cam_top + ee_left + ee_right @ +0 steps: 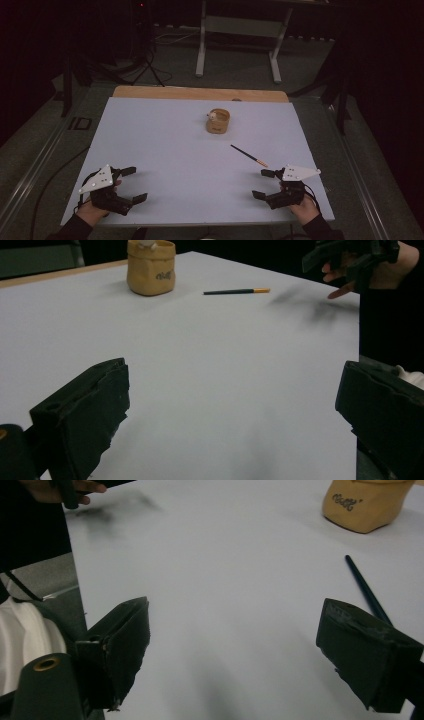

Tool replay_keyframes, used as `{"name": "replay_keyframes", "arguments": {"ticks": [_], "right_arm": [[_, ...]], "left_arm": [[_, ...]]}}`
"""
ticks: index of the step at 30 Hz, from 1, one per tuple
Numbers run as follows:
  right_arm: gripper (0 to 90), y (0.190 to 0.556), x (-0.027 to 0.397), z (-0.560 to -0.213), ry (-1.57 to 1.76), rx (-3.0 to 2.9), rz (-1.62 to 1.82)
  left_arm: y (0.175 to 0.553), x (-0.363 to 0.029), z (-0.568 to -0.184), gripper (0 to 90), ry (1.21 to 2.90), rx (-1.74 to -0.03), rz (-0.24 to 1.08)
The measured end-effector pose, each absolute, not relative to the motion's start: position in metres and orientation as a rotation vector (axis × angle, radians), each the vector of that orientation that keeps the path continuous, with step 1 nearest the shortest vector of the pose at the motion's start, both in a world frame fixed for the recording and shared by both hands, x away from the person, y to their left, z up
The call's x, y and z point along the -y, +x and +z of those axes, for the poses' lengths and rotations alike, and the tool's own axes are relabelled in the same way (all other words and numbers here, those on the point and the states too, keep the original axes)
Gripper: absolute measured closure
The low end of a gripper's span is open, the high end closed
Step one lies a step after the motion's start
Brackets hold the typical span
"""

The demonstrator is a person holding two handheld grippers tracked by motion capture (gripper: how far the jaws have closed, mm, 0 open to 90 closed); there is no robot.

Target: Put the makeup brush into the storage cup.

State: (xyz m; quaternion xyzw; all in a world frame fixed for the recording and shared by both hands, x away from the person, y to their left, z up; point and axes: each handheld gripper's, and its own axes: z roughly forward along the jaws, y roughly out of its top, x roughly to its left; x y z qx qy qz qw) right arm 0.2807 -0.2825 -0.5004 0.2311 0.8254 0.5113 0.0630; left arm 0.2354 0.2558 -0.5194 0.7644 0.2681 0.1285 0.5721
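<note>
just one pencil (249, 155), one tan pot (218, 121); left gripper (135, 184), right gripper (261, 183) fingers spread, empty.

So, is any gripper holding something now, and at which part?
Nothing is held. The left gripper and the right gripper both stand open over the white table; the pencil lies untouched near the right one.

A dark pencil (248, 155) lies flat near a tan pouch (218, 121).
</note>
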Motion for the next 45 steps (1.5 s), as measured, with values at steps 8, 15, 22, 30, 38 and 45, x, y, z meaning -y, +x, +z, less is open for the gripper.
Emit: {"name": "replay_keyframes", "arguments": {"ticks": [8, 15, 22, 30, 38, 45], "right_arm": [[13.8, 0.280, 0.279, -0.501, 0.667, -2.518, 1.539], [13.8, 0.280, 0.280, -0.501, 0.674, -2.517, 1.544], [13.7, 0.280, 0.279, -0.499, 0.668, -2.503, 1.532], [13.3, 0.284, 0.281, -0.494, 0.694, -2.469, 1.459], [13.9, 0.300, 0.291, -0.491, 0.804, -2.459, 1.382], [15.4, 0.312, 0.305, -0.483, 0.881, -2.469, 1.297]], "left_arm": [[0.236, -0.260, -0.516, 1.4, 1.764, -0.644, 0.325], [0.235, -0.259, -0.514, 1.4, 1.765, -0.638, 0.323], [0.233, -0.258, -0.512, 1.4, 1.761, -0.630, 0.327], [0.232, -0.259, -0.508, 1.4, 1.749, -0.630, 0.337], [0.232, -0.260, -0.507, 1.4, 1.739, -0.631, 0.342], [0.231, -0.260, -0.506, 1.4, 1.743, -0.635, 0.345]]}}
